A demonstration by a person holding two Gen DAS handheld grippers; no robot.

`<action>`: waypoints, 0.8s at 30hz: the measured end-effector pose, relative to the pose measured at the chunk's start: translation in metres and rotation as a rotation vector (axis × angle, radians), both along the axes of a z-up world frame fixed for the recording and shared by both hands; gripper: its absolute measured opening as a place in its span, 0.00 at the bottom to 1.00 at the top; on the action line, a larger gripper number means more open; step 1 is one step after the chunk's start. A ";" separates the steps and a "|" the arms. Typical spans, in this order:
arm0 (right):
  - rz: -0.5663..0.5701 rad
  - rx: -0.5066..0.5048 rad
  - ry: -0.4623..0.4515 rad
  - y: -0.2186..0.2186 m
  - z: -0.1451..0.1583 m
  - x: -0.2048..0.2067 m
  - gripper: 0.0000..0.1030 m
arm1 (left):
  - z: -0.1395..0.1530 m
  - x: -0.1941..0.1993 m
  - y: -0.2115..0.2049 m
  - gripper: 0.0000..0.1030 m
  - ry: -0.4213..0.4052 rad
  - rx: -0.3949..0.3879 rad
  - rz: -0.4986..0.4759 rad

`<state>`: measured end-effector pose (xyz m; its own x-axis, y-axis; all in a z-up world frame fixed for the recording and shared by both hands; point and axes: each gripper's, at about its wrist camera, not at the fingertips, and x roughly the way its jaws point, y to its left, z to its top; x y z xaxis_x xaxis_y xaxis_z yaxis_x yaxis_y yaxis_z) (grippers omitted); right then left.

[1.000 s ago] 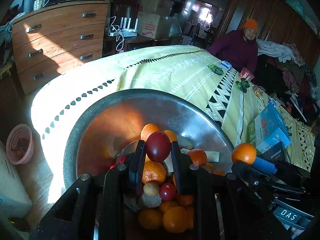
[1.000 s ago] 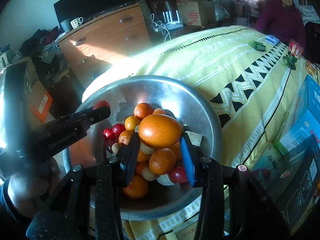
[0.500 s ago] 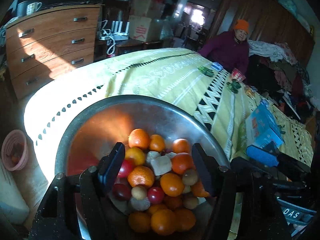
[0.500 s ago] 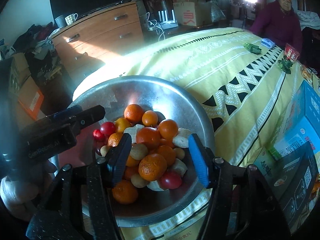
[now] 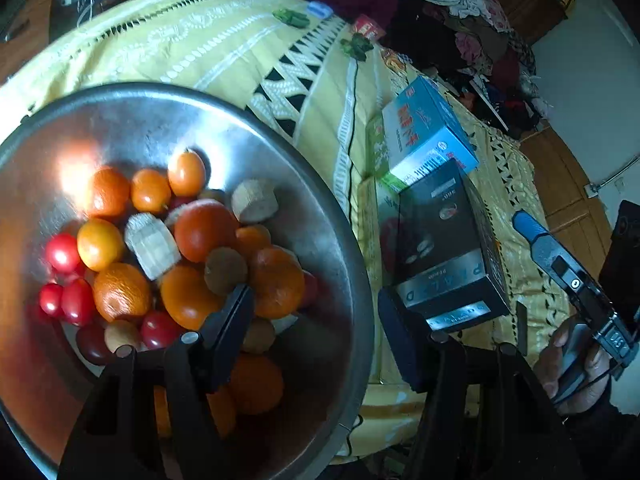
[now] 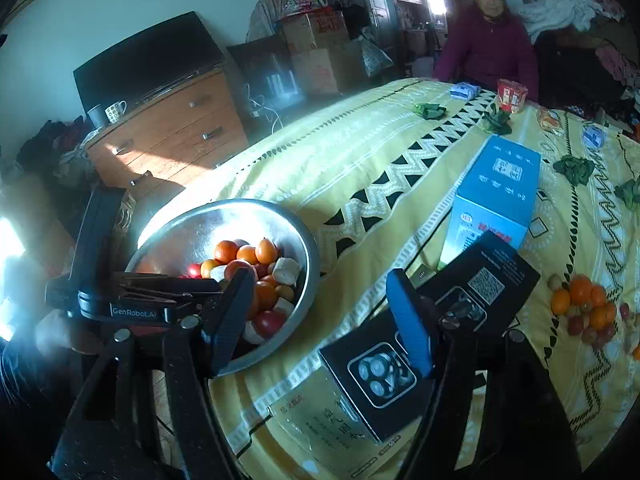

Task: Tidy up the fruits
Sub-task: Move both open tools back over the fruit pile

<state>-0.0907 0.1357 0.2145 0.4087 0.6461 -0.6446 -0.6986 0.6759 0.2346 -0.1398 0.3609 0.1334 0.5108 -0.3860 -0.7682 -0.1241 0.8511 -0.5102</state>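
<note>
The left gripper (image 5: pixel 316 322) stands released, its 2 fingers (image 5: pixel 228 332) parted over the near rim of the metal bowl (image 5: pixel 224 104) with nothing between them; they have just narrowed a little after springing wide. The right gripper (image 6: pixel 324 314) is released too, its fingers (image 6: pixel 410 320) having just been opening, and it holds nothing as it hangs above the gap between the bowl and the black box (image 6: pixel 460 320).

The fruit already sorted fills the bowl: oranges (image 5: pixel 276 280), small red tomatoes (image 5: pixel 62 252) and pale cut pieces (image 5: pixel 150 246), heaped at its middle. A second heap, the loose fruit pile (image 6: pixel 588 308), lies on the yellow cloth (image 6: pixel 360 152) of the bench, well apart from the bowl and beyond the black box and the blue box (image 6: pixel 496 192).

Judging by this, both drops are done and the step in hand is the trip back for more. To do it well, each gripper should clear the 2 boxes by passing over them rather than brushing them, keep the fingers spread on approach, and come down on 1 fruit at the edge of the pile. Round fruit on cloth may roll if nudged, so the fingers should straddle it squarely before closing. A seated person (image 6: pixel 486 44) at the far end is clear of the path.
</note>
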 end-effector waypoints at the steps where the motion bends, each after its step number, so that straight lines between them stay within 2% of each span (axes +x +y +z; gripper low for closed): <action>1: -0.007 -0.004 0.012 -0.001 -0.005 0.001 0.67 | -0.002 0.000 -0.001 0.63 0.002 0.008 -0.002; 5: -0.006 -0.002 0.041 -0.004 -0.014 0.002 0.67 | -0.013 0.006 0.005 0.63 0.064 0.021 0.011; 8: 0.013 0.000 0.038 -0.001 -0.012 -0.003 0.67 | -0.026 0.016 0.013 0.58 0.090 0.021 0.032; 11: 0.026 -0.005 0.016 0.000 -0.009 -0.009 0.67 | -0.009 0.019 0.023 0.58 0.036 0.091 0.138; 13: 0.029 -0.006 0.014 -0.004 -0.009 -0.013 0.68 | 0.001 0.016 0.036 0.58 0.004 0.090 0.231; 16: 0.022 -0.003 0.020 -0.013 -0.009 -0.013 0.68 | 0.016 0.009 0.038 0.72 -0.038 0.168 0.310; 18: 0.012 0.002 0.024 -0.025 -0.009 -0.014 0.68 | 0.028 0.002 0.030 0.72 -0.087 0.200 0.317; 20: -0.014 0.013 0.019 -0.046 -0.006 -0.015 0.68 | 0.045 -0.008 0.013 0.72 -0.169 0.197 0.295; 24: -0.170 0.079 0.000 -0.130 0.009 -0.002 0.68 | 0.075 -0.024 -0.047 0.74 -0.302 0.178 0.156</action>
